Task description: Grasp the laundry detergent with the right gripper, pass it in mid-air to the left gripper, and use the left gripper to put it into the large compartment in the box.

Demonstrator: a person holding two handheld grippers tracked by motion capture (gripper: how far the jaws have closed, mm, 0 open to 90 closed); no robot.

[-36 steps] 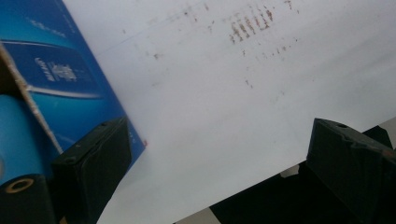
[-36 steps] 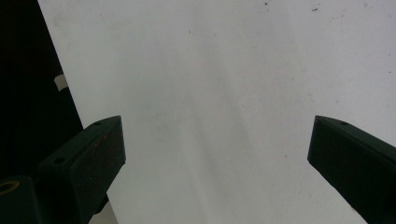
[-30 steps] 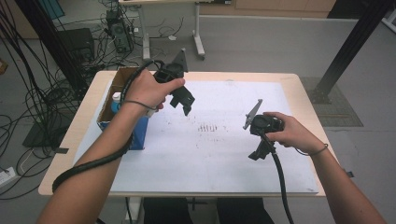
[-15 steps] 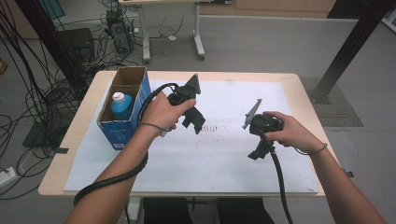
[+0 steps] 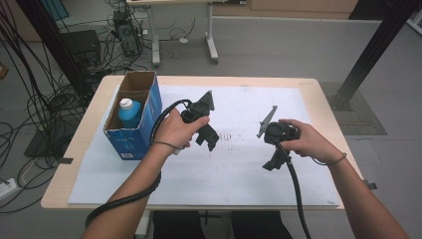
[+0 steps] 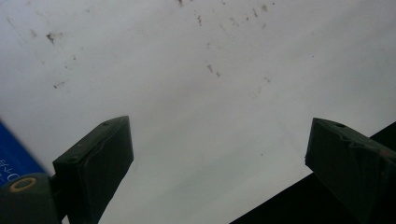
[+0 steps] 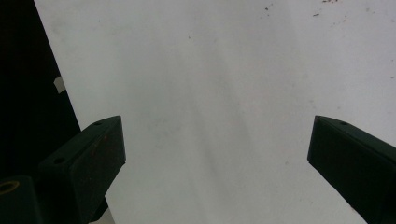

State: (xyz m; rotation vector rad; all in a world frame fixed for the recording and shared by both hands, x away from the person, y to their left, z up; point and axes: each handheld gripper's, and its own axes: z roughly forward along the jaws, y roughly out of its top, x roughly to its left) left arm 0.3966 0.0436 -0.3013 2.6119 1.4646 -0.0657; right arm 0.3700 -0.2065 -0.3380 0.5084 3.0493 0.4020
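Left gripper (image 6: pixel 219 154) jaws stood wide apart, nothing between them; white sheet (image 6: pixel 196 84) lay beneath, blue box edge at view's lower left; right gripper (image 7: pixel 217 154) jaws likewise spread wide, holding nothing, over same white sheet (image 7: pixel 224 70); in high view left gripper (image 5: pixel 209 140) hovered mid-table, right gripper (image 5: pixel 271 163) well apart to its right; blue bottle (image 5: pixel 130 112) stood upright inside cardboard box (image 5: pixel 144 122), near left gripper, at table's (image 5: pixel 199 79) left side.
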